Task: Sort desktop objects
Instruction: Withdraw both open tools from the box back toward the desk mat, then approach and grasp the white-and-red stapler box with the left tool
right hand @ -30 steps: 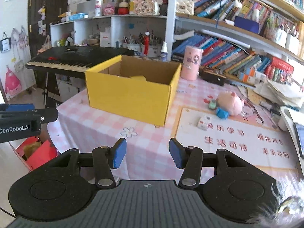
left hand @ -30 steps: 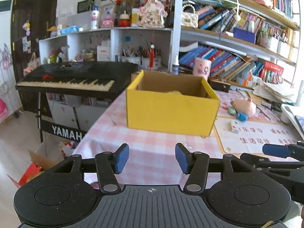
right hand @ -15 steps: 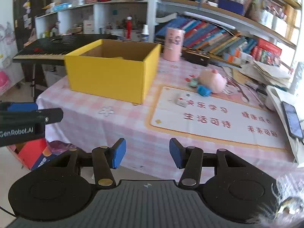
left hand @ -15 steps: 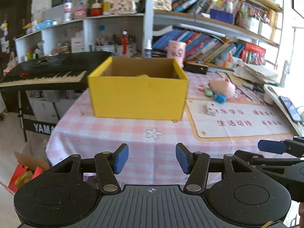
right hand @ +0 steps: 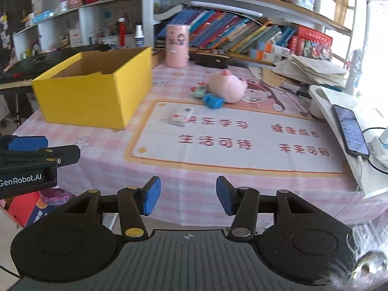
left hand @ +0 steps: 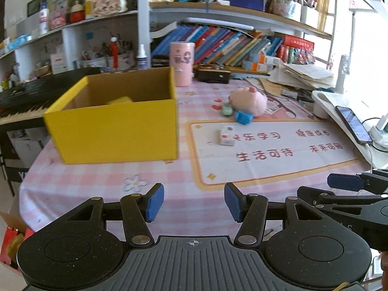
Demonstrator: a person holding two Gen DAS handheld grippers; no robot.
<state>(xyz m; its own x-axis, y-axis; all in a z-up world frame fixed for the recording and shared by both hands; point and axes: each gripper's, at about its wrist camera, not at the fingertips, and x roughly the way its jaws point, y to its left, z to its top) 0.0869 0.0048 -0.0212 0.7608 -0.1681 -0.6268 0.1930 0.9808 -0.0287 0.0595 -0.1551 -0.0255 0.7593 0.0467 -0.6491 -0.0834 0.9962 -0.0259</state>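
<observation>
While both the left gripper [left hand: 193, 202] and right gripper [right hand: 188, 195] stand spread and empty, approach the small white box [right hand: 180, 116] at 12 o'clock squarely, avoiding the yellow carton [right hand: 97, 89].

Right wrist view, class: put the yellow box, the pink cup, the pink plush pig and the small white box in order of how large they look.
1. Yellow box, by far.
2. Plush pig and pink cup: much alike, and the cup stands farther back, so unranked.
3. Small white box, smallest.
</observation>
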